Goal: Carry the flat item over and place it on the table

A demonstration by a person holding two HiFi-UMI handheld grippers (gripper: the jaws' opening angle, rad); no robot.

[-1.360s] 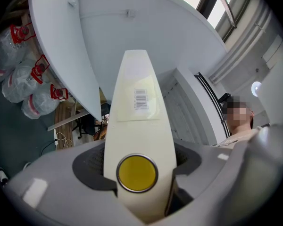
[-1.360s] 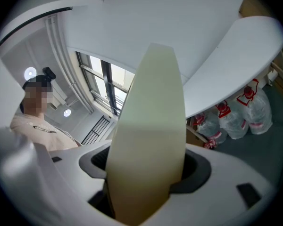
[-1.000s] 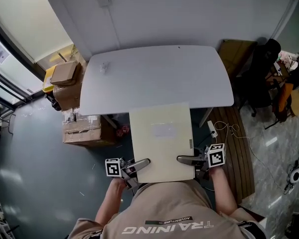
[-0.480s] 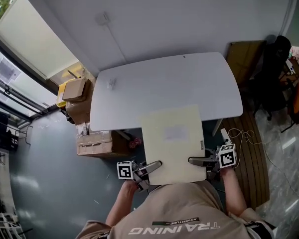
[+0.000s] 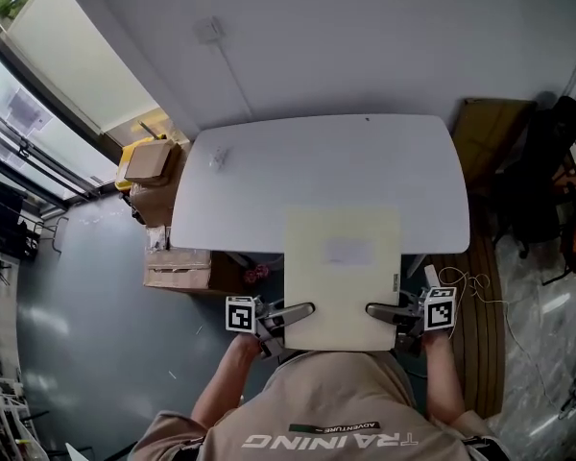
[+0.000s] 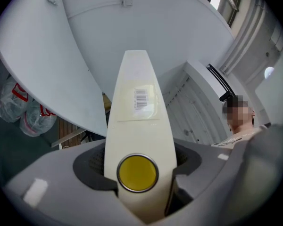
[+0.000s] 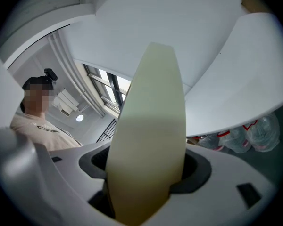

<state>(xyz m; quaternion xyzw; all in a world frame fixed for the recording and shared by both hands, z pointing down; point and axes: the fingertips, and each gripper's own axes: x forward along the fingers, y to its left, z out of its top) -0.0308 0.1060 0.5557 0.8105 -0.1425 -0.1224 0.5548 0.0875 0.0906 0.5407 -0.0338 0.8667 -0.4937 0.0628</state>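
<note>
A flat cream board is held level between both grippers, its far end over the near edge of the white table. My left gripper is shut on the board's left edge near my body. On the opposite edge my right gripper is shut as well. In the left gripper view the board runs edge-on out from the jaws, with a barcode label and a yellow disc on it. From the right gripper view, the board fills the gap between the jaws, with the table beyond.
Cardboard boxes and a taped carton stand on the floor left of the table. A small white object lies on the table's far left. A wooden platform with a cable and a dark chair are at the right.
Both grippers and the board have moved forward toward the table. The board's far end now reaches further over the table's near edge.
</note>
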